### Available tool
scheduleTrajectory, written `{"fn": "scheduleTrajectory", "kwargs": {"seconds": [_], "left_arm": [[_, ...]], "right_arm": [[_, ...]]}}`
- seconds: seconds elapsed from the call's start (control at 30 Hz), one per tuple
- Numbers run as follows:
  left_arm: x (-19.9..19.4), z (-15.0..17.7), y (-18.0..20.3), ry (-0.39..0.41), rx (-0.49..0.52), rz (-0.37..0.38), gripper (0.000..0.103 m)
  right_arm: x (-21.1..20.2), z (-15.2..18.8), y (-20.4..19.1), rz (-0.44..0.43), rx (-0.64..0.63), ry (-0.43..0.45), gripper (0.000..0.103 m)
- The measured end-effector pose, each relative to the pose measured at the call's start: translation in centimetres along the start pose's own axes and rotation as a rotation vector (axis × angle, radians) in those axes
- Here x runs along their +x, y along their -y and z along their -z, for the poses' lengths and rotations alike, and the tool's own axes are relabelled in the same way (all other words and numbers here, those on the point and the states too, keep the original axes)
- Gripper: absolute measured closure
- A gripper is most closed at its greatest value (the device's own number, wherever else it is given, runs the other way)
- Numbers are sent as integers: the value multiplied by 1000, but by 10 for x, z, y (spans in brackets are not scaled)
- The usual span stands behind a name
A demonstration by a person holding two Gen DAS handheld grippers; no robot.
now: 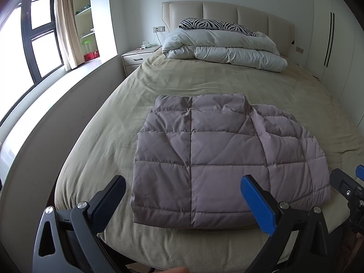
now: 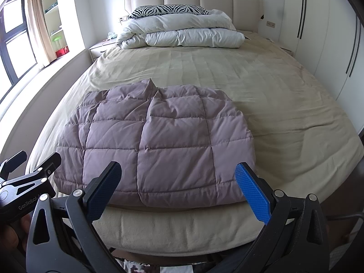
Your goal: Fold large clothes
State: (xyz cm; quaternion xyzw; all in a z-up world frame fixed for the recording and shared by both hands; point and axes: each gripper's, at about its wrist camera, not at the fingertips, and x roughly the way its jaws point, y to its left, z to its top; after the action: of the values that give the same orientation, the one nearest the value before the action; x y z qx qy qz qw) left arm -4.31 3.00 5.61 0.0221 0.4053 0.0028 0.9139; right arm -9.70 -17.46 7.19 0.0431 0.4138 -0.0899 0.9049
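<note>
**Folded jacket lies dead ahead of both open grippers**

The left hand-held gripper (image 1: 183, 201) hangs over the foot of the bed, jaws spread wide, holding nothing. The quilted mauve jacket (image 1: 204, 159) lies straight ahead of it, already a compact folded block near the foot edge, its long axis running away toward the headboard (image 1: 227, 16). The right hand-held gripper (image 2: 177, 188) is equally wide open and empty, just off the jacket's near hem; neither looks clearly nearer. The bed (image 2: 261, 86) carries a smooth beige sheet, with a rolled white duvet (image 2: 182, 31) and zebra pillow (image 2: 168, 9) far up. Window left, wardrobe (image 2: 318, 34) right.
</note>
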Motion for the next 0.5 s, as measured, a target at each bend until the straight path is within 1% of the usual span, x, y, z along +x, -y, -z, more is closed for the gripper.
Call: {"fn": "scheduleTrajectory", "kwargs": {"seconds": [0.5], "left_arm": [[0, -2, 0, 0, 1, 0, 0]], "right_arm": [[1, 1, -1, -3, 0, 1, 1]]}}
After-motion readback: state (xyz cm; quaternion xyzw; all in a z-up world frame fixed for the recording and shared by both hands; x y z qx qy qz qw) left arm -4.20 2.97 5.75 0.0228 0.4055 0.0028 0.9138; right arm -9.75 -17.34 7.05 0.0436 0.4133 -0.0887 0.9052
